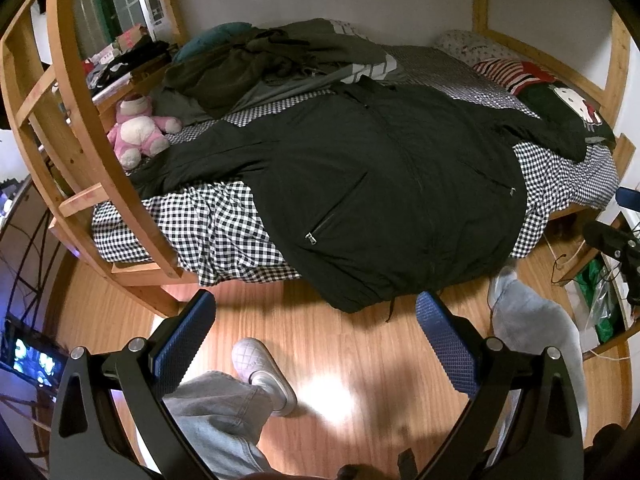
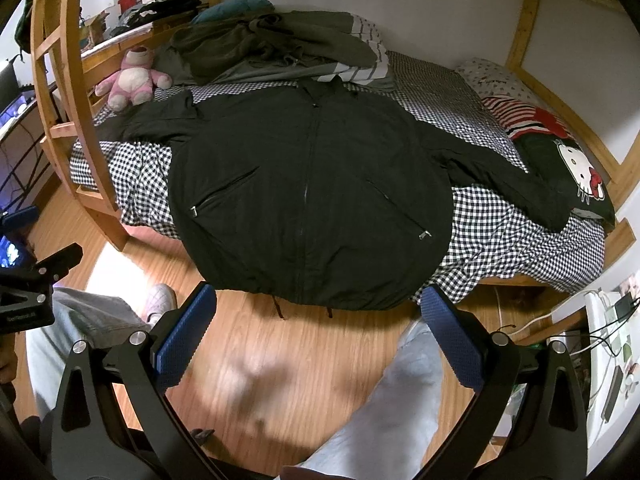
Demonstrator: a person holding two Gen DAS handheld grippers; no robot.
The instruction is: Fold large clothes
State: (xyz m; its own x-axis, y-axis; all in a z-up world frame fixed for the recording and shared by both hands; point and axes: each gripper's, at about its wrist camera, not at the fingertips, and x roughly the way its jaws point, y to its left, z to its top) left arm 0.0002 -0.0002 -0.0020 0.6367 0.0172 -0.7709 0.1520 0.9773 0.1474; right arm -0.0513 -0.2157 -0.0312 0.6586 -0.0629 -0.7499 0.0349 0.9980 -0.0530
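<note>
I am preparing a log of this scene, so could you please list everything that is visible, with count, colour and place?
Zip-front jacket: one, black, spread flat on the bed, hem over the near edge.
Checked bed sheet: one, black and white, covering the mattress.
Plush bear: one, pink and white, far left corner of the bed.
Heap of clothes: one, olive and grey, behind the jacket.
Cartoon cat cushion: one, black with white face, right end of the bed.
Wooden bunk frame: one, light brown, around the bed.
Plank floor: orange-brown, below.
Left gripper: blue pads, open, empty.
Right gripper: blue pads, open, empty.
</note>
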